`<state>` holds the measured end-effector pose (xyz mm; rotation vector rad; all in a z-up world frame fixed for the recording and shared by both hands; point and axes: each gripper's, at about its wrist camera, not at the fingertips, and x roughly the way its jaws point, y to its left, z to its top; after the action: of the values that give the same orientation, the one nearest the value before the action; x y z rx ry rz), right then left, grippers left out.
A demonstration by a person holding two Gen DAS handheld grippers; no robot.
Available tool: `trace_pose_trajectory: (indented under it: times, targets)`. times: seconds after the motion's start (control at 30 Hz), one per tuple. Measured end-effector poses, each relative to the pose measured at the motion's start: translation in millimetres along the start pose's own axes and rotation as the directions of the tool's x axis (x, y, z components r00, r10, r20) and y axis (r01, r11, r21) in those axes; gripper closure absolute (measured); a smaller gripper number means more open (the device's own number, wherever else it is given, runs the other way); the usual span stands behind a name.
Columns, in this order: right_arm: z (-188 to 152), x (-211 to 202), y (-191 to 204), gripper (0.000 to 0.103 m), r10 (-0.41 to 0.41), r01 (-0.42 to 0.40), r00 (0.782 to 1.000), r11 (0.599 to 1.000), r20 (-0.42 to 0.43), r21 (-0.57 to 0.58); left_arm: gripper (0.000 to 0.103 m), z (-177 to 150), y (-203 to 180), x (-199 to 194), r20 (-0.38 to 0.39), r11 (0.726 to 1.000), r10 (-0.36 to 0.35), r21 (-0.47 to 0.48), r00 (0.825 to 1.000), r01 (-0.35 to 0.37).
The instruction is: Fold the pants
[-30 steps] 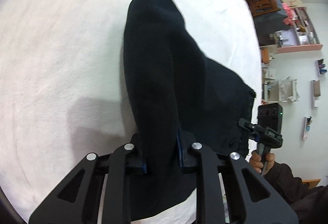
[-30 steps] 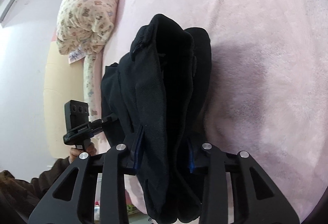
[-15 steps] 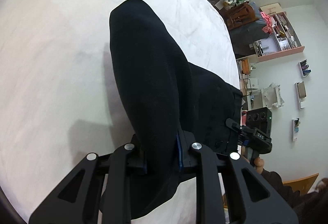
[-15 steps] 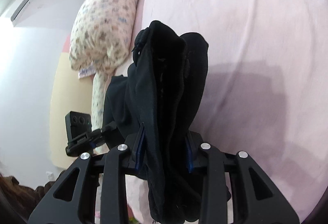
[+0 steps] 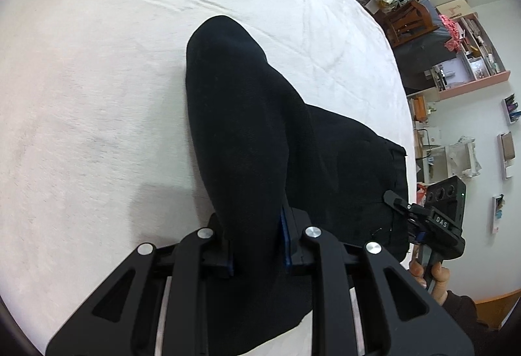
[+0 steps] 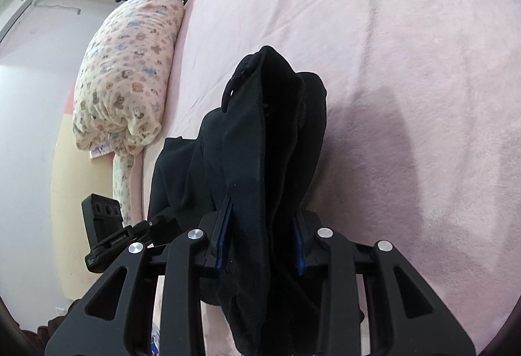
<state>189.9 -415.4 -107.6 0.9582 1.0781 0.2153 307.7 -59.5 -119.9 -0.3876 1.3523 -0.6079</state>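
Observation:
The black pants [image 5: 260, 141] hang bunched between both grippers above a pale pink bed [image 5: 97, 95]. My left gripper [image 5: 257, 242] is shut on one thick fold of the pants. My right gripper [image 6: 260, 245] is shut on another bunched fold of the pants [image 6: 270, 141], where a waistband loop shows at the top. Each gripper also shows in the other's view, the right one in the left wrist view [image 5: 433, 222] and the left one in the right wrist view [image 6: 107, 235]. The cloth hides most of each gripper's pads.
A patterned pillow [image 6: 127, 79] lies at the bed's head by the wall. Shelves and cluttered furniture [image 5: 456, 56] stand beyond the bed's far side. The bed's edge [image 5: 400, 89] curves close to the pants.
Both grippers have tilted and lifted with the pants held. More of the bed and room shows in both views, and the pillow sits higher in the right view.

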Motion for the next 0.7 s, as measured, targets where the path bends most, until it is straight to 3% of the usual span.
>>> trace_pose_trajectory:
  times: [0.47,0.57,0.7]
  targets:
    - [-4,9,-16,0.070,-0.102,0.100,0.994,0.993,0.036,0.063,0.078,-4,7,6,0.001,0.996,0.080,-0.037,0.997,-0.080]
    - [-4,11,-13,0.063,-0.153,0.152,0.988,0.987,0.032,0.045,0.066,-3,6,7,0.000,0.991,0.132,-0.034,0.991,-0.132]
    - [-4,13,-1,0.052,-0.273,0.274,0.961,0.962,0.039,-0.022,0.033,-5,11,5,0.025,0.978,0.196,-0.076,0.980,-0.194]
